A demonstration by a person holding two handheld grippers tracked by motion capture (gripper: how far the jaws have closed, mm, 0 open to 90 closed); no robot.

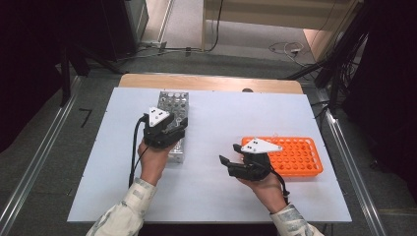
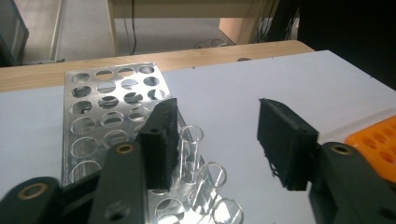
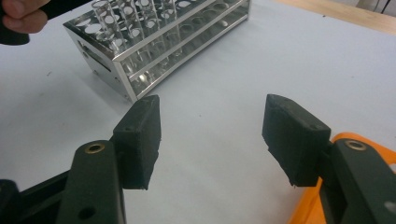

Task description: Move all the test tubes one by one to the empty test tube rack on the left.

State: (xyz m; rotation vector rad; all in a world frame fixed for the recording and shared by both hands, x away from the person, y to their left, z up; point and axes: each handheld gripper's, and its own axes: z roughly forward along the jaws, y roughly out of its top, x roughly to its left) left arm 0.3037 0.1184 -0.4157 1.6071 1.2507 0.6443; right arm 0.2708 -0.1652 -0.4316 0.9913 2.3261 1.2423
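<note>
A metal tube rack (image 1: 173, 101) stands on the white table sheet at the left. My left gripper (image 1: 169, 125) hovers over the rack's near end. In the left gripper view its jaws (image 2: 217, 116) stand open, and a clear glass tube (image 2: 190, 149) stands in the rack just beside the left pad, with no pad pressing on it. Two more glass tubes (image 2: 211, 179) stand in nearer holes. My right gripper (image 1: 228, 153) rests low beside an empty orange tube rack (image 1: 302, 157), pointing left. Its jaws (image 3: 215, 116) are open with bare table between them.
The metal rack (image 3: 140, 51) with its glass tubes (image 3: 105, 18) lies ahead of the right gripper, with the other hand (image 3: 21, 18) above it. A wooden table edge (image 1: 211, 81) runs along the back. Cables lie on the floor beyond.
</note>
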